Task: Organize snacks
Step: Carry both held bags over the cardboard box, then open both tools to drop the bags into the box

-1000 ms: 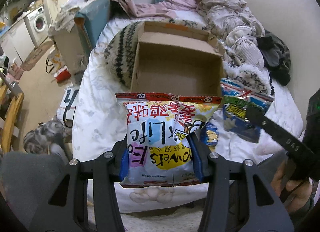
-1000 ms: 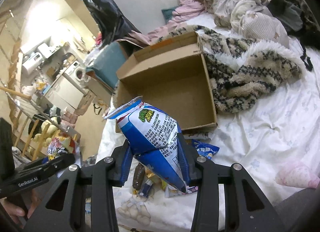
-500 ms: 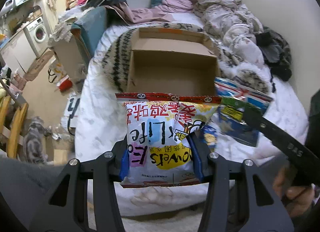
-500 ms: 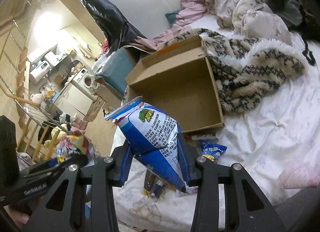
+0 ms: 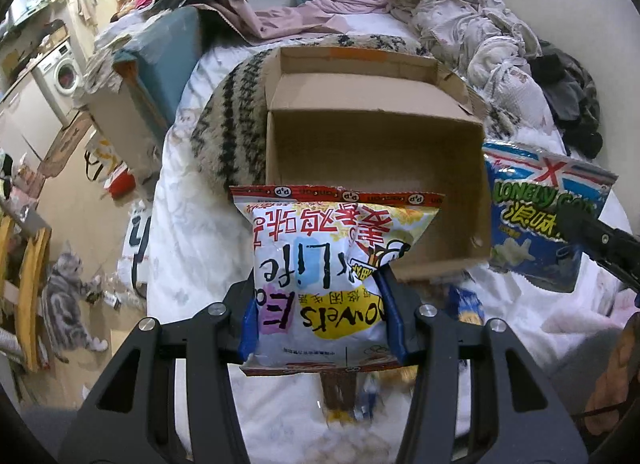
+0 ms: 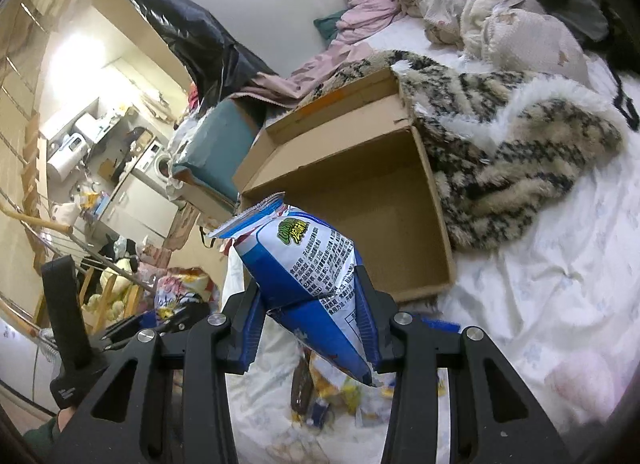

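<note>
With my left gripper (image 5: pixel 322 318) pinching the white-and-yellow crinkly snack bag (image 5: pixel 332 276) and my right gripper (image 6: pixel 310 330) clamping the blue foil one (image 6: pixel 308 276), both just short of the empty brown cardboard box (image 5: pixel 372 152), I judge lowering them inside comes next.

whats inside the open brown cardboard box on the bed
Nothing shows inside the open brown cardboard box; its bare floor is visible. The white and yellow snack bag covers the near-left corner in the left wrist view.
</note>
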### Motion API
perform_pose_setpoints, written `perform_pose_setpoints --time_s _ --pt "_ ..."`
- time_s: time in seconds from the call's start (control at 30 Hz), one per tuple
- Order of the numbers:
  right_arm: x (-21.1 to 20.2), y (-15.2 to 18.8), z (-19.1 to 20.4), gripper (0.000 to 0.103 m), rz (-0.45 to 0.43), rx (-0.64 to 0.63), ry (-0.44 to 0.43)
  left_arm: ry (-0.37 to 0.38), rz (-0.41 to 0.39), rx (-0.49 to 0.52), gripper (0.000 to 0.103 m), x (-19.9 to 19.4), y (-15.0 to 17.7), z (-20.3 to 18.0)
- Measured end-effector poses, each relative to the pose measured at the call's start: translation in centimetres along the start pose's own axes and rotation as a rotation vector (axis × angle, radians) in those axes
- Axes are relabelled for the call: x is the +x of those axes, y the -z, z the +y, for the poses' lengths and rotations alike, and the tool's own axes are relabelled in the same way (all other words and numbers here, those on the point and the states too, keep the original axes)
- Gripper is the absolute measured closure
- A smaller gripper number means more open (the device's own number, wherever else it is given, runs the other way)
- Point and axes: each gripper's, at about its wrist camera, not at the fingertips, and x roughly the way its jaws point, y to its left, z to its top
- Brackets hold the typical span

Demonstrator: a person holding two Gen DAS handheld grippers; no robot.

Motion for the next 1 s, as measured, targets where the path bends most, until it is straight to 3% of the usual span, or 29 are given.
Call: perform_pose_setpoints --time_s 0.27,0.57,0.67,0.87,1.0 --pt "6.8 -3.1 -1.3 0.06 0.084 0.009 0.047 -0.034 0.028 0.025 0.057 5.7 -3.2 -0.5" --pt "10.7 -2.9 -3.4 0.059 0.065 -0.036 0.261 -0.067 0.017 0.07 0.057 9.3 -3.4 -1.4" --pt "10.8 -3.1 -4.5 0.056 0.073 0.016 0.205 -0.079 0.033 0.059 0.055 10.3 -3.3 -1.2" --pt "11.3 -3.0 -4.9 0.052 0.096 0.024 0.21 -0.055 0.041 0.029 0.055 10.8 -3.2 -0.6" --pt "10.9 -2.9 -4.2 0.047 0.082 0.033 0.155 -0.049 0.028 0.035 0.053 10.6 -3.4 -0.7"
